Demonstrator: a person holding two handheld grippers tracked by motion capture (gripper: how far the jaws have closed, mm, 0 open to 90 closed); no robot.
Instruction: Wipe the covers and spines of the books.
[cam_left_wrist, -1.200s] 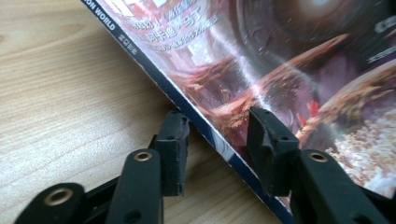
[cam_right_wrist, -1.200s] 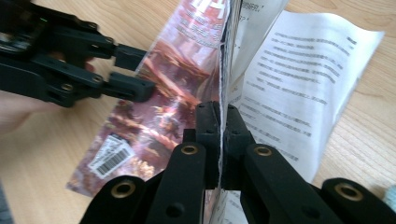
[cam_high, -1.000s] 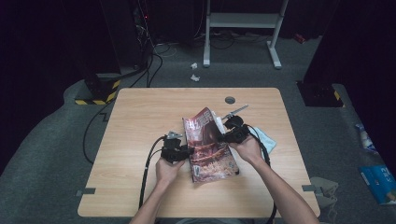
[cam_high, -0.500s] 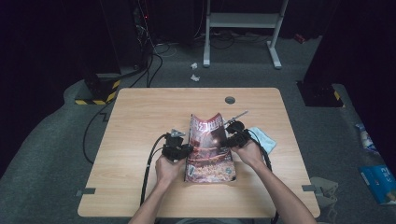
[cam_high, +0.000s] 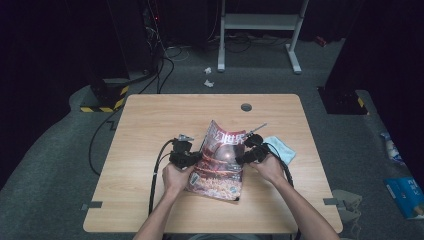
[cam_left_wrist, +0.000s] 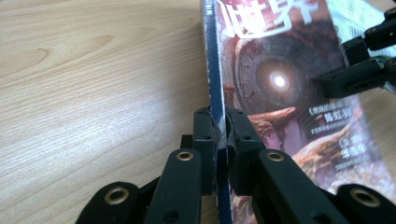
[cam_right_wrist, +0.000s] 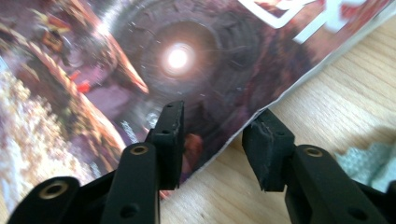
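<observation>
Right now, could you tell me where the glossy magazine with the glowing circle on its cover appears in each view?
High view: glossy magazine, table centre, between both hands.
Left gripper view: upper right, its blue spine clamped in the left tool.
Right gripper view: upper left, its edge between the right tool's open jaws.
Shared landmark: the cover's bright glowing circle.

Left forearm: comes up from the bottom edge of the high view, angled slightly rightward, bare to the wrist.
Left hand (cam_high: 173, 176): wraps the handle from behind, knuckles up.
Left gripper (cam_left_wrist: 219, 126): points forward and slightly right; jaws pressed together on a thin edge running between the pads.
Right forearm: comes up from the bottom right, slanting leftward.
Right hand (cam_high: 270, 168): grips the handle from behind.
Right gripper (cam_right_wrist: 217, 135): points left toward the other gripper; jaws parted, a clear gap between the pads.
</observation>
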